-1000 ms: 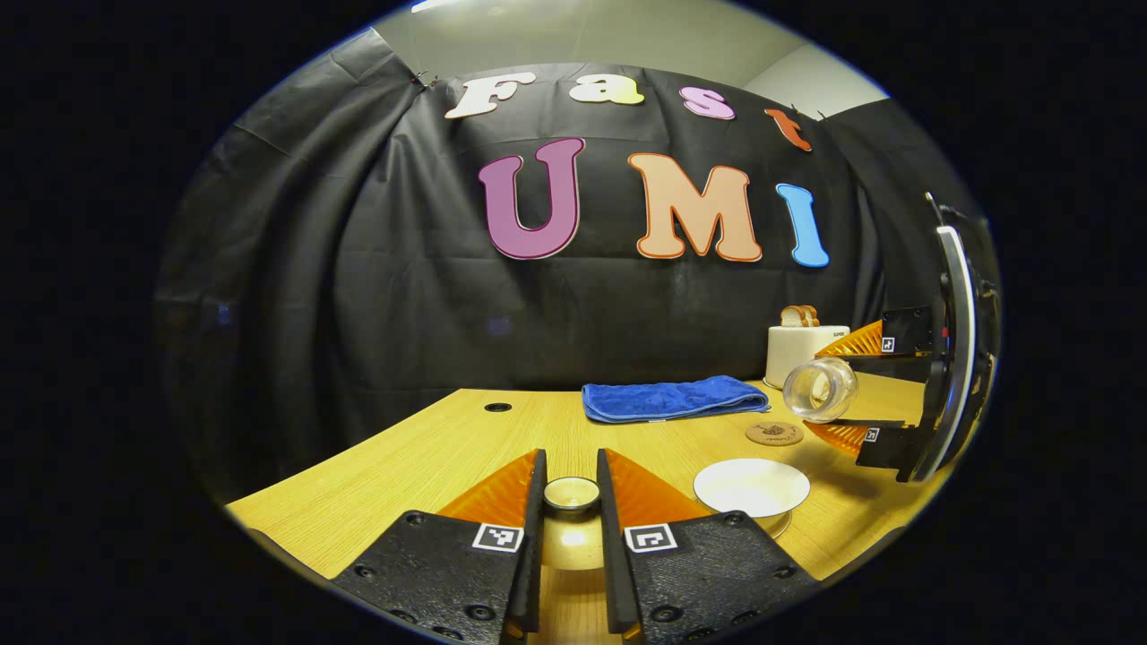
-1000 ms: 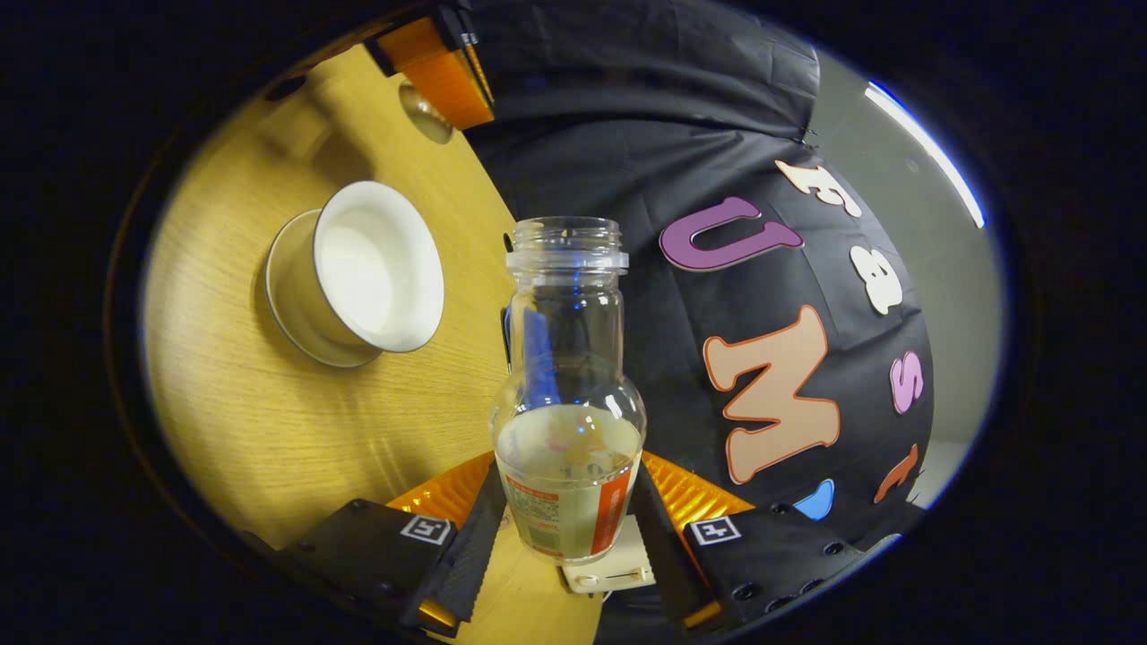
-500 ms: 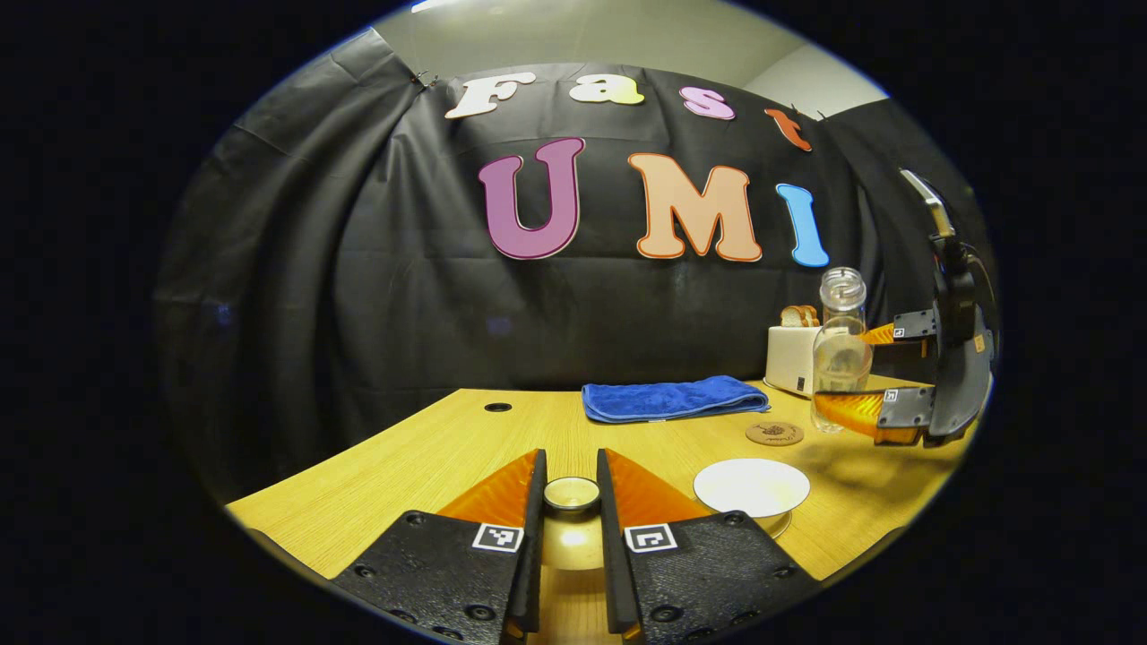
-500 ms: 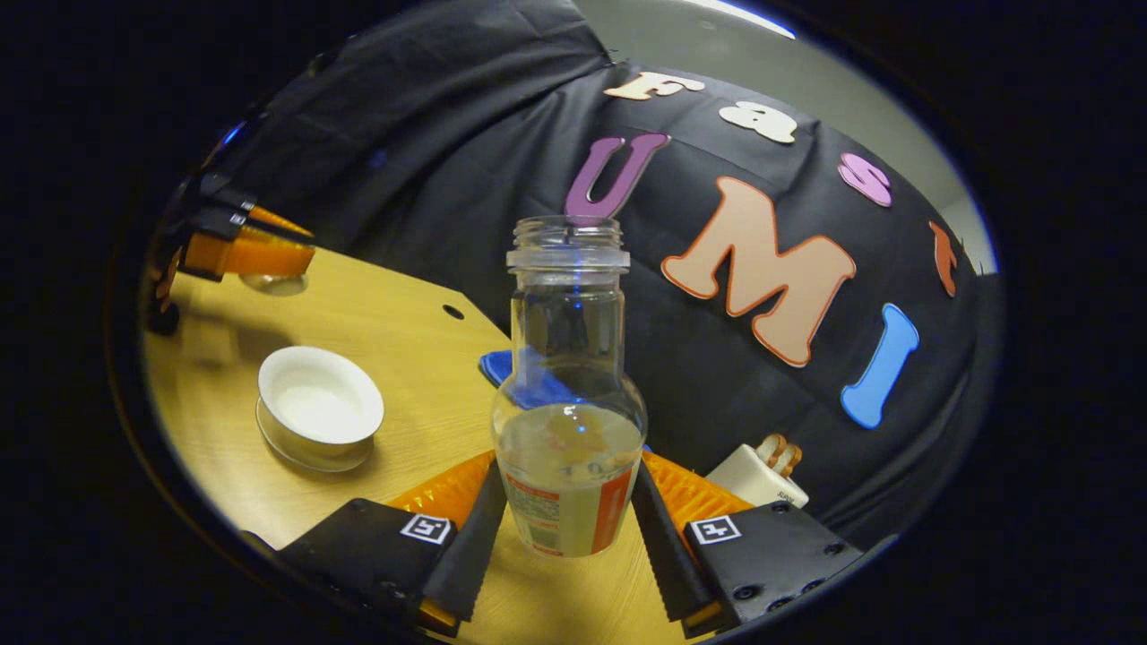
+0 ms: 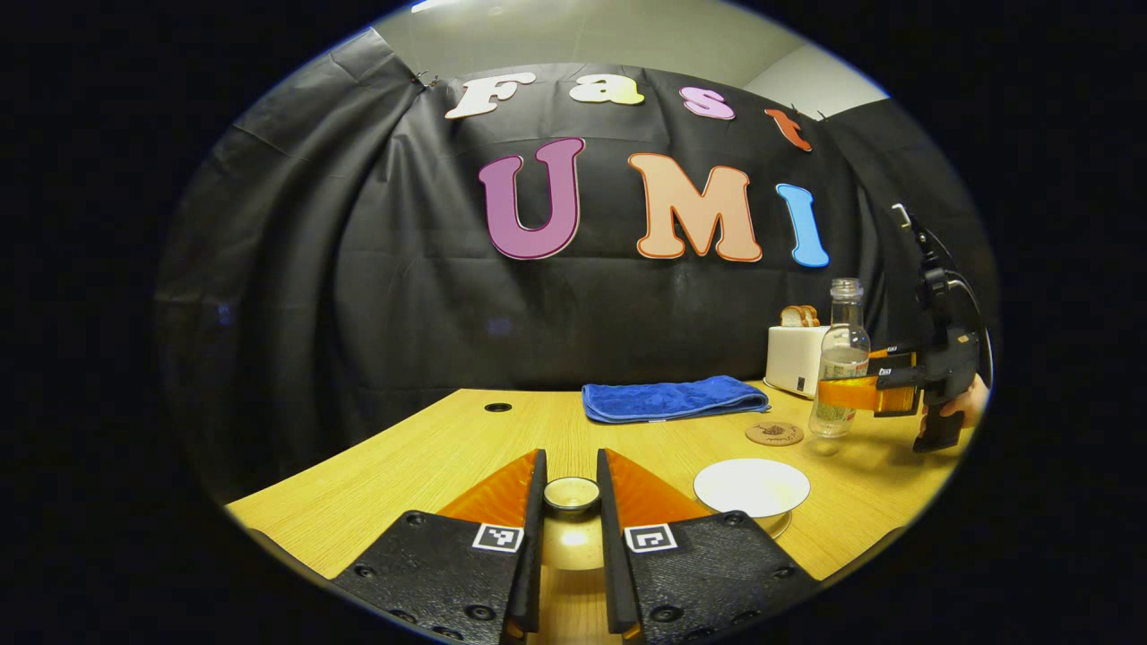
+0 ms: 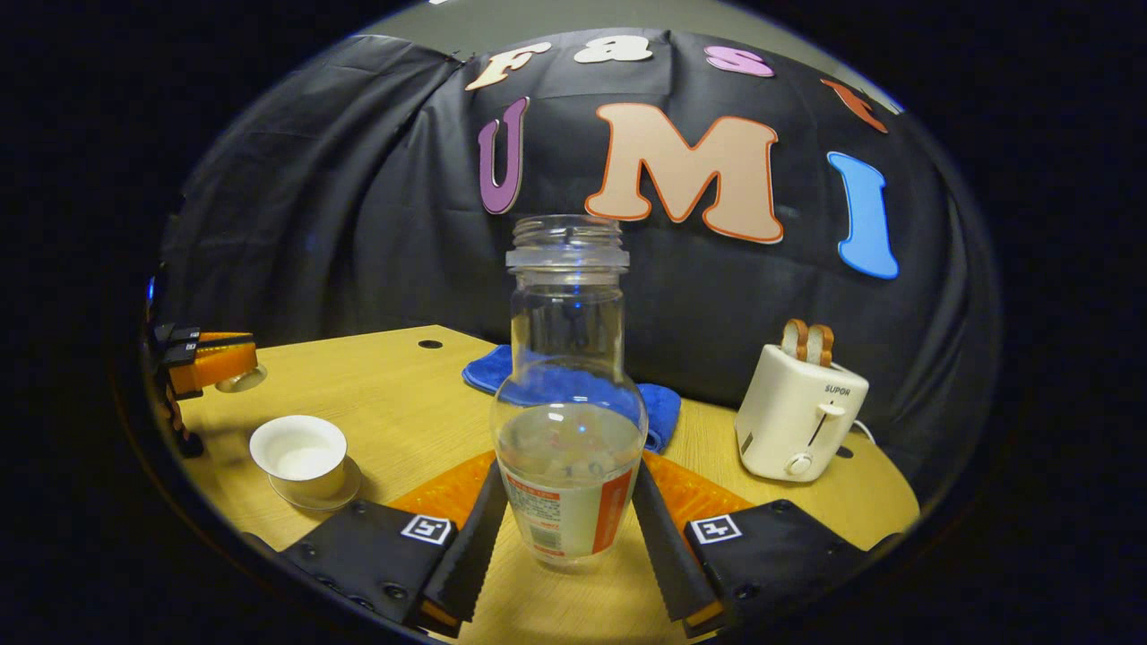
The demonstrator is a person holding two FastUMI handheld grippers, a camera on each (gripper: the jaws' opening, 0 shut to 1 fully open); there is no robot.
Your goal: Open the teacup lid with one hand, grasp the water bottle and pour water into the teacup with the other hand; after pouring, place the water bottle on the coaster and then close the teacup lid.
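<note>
My right gripper (image 6: pixel 569 479) is shut on the clear water bottle (image 6: pixel 567 403), which stands upright with a little water in its bottom and no cap. In the left gripper view the bottle (image 5: pixel 840 358) is low over the table just right of the round coaster (image 5: pixel 774 434). The white teacup (image 5: pixel 751 486) sits uncovered on its saucer, also seen at front left in the right gripper view as the teacup (image 6: pixel 298 451). My left gripper (image 5: pixel 571 466) is shut on the knob of the teacup lid (image 5: pixel 572 494), held off to the cup's left.
A folded blue towel (image 5: pixel 672 398) lies at the back of the wooden table (image 5: pixel 421 457). A white toaster (image 6: pixel 797 412) with bread in it stands at the back right, behind the bottle. A hand (image 5: pixel 972 403) holds the right gripper.
The bottle has swung from tilted over the cup to upright and moved right and down, to beside the coaster. My left gripper and the lid have stayed still.
</note>
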